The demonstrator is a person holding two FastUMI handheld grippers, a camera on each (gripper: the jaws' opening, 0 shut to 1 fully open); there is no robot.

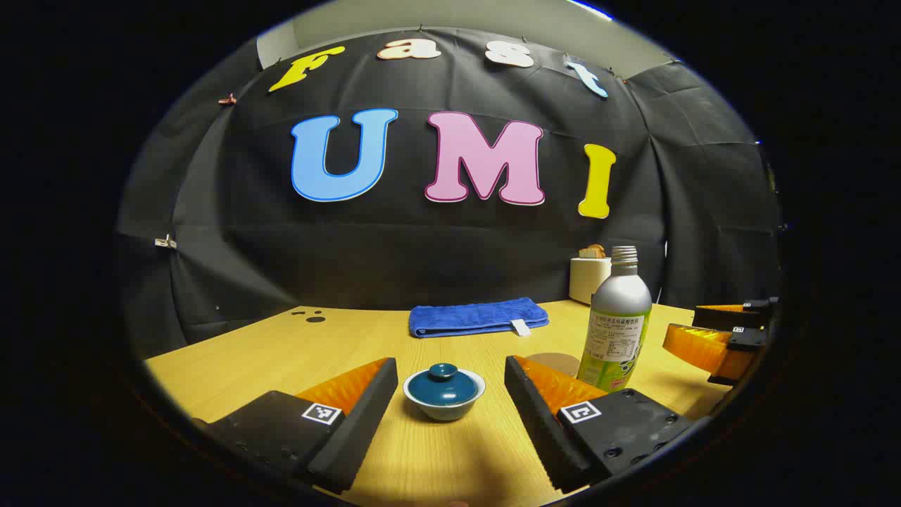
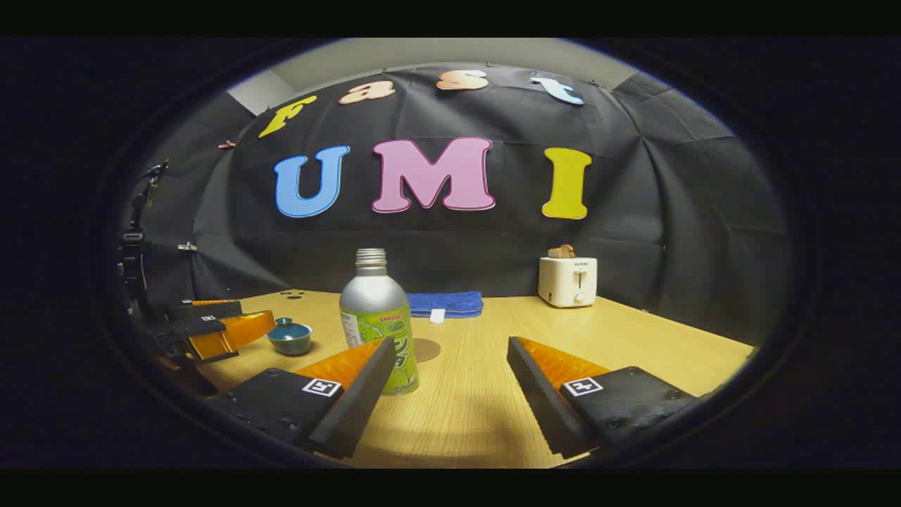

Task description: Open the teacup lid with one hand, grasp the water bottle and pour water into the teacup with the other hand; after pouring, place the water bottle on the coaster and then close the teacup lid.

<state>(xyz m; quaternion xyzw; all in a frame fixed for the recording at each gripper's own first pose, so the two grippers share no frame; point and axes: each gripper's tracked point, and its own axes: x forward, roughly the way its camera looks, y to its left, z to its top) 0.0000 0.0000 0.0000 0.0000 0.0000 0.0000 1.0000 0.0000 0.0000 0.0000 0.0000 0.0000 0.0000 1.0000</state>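
A small teacup [image 1: 444, 396] with a dark teal lid on it stands on the wooden table, straight ahead between the fingers of my open left gripper [image 1: 450, 401]. To its right stands a silver water bottle [image 1: 616, 320] with a green label and no cap. A round brown coaster [image 1: 552, 362] lies just left of the bottle's base. In the right gripper view the bottle [image 2: 376, 317] stands upright just beyond the left finger of my open right gripper [image 2: 450, 377], with the coaster [image 2: 426, 349] behind it and the teacup [image 2: 289, 336] far left beside the other gripper [image 2: 218, 327].
A folded blue towel [image 1: 479, 316] lies at the back of the table [image 1: 232, 359]. A white toaster [image 2: 567, 281] with bread in it stands at the back right. The right gripper [image 1: 725, 338] shows at the right edge of the left gripper view.
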